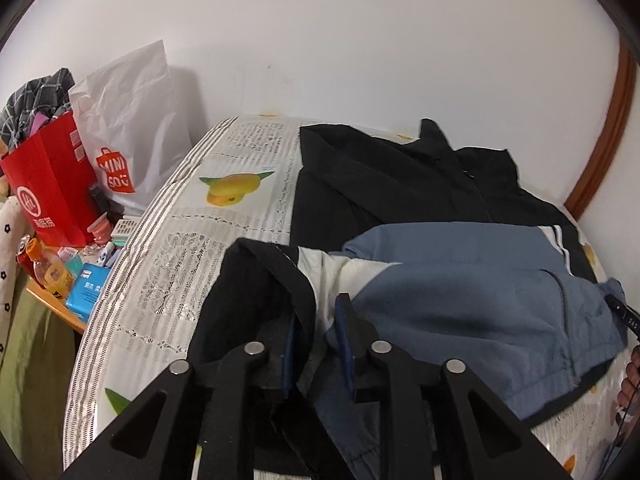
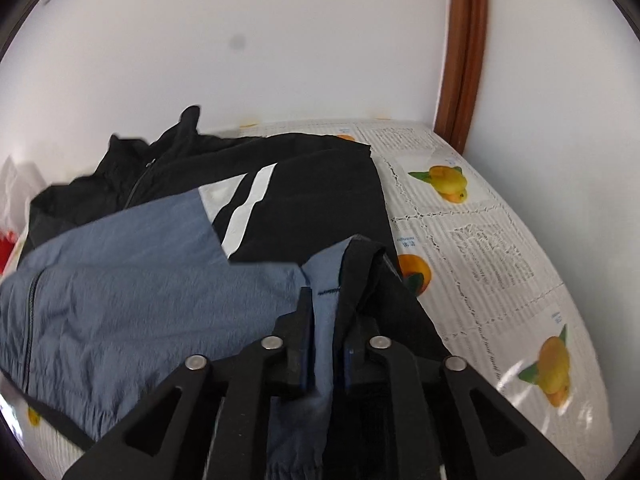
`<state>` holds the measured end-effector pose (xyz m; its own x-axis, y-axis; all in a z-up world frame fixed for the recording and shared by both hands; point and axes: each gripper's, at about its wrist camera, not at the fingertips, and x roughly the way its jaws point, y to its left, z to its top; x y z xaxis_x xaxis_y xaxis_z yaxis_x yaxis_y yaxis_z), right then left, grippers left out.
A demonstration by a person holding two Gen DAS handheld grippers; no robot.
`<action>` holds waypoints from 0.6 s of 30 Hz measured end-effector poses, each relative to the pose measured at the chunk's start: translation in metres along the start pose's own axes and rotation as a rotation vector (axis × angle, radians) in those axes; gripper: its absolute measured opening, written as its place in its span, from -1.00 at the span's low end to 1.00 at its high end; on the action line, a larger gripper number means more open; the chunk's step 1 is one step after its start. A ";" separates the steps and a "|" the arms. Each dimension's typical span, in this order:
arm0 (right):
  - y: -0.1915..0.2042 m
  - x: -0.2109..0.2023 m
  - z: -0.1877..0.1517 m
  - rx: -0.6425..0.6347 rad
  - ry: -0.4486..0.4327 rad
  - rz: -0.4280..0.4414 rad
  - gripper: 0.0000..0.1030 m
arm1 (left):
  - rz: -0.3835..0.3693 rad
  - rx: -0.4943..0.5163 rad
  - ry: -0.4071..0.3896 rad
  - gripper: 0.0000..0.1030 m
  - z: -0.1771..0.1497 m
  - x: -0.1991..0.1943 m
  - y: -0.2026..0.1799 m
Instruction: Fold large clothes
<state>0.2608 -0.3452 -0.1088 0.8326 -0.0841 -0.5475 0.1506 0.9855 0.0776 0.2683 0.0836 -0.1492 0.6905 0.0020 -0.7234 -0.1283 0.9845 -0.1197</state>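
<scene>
A: Looking at the black-and-blue jacket [image 1: 460,280], lying half folded on the counter [image 1: 168,280], blue lower part doubled up over the black chest.

B: Probably handling as thin, light, slippery shell cloth; likely sagging and sliding unless pinched at hem corners.

A: Seeing the left hand-held gripper [image 1: 316,340] standing slightly apart, white and blue fabric lying loose between, black cloth draping over one finger.

B: Finding the right hand-held gripper [image 2: 326,344] likewise a little parted, a blue strip running through the gap, not visibly squeezed.

A: Catching, from the left only, a red paper bag [image 1: 48,184] and a white Miniso bag [image 1: 132,120].

B: Getting, from the right only, the right-hand stretch of fruit-print tablecloth [image 2: 500,240].
</scene>
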 end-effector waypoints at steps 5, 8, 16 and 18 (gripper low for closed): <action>-0.021 -0.047 -0.013 0.012 -0.072 0.039 -0.11 | -0.048 0.020 -0.025 -0.21 -0.009 -0.028 0.005; -0.036 -0.066 -0.025 0.024 -0.072 -0.012 -0.11 | -0.053 0.004 -0.035 -0.11 -0.019 -0.042 0.018; -0.056 -0.054 -0.060 0.041 0.026 -0.013 -0.11 | -0.043 -0.086 0.016 -0.09 -0.049 -0.046 0.061; -0.056 -0.046 -0.063 0.049 0.041 0.011 -0.11 | -0.048 -0.094 0.042 -0.09 -0.053 -0.040 0.066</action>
<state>0.1809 -0.3874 -0.1404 0.8121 -0.0667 -0.5797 0.1686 0.9779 0.1237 0.1941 0.1393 -0.1641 0.6669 -0.0539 -0.7432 -0.1639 0.9624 -0.2168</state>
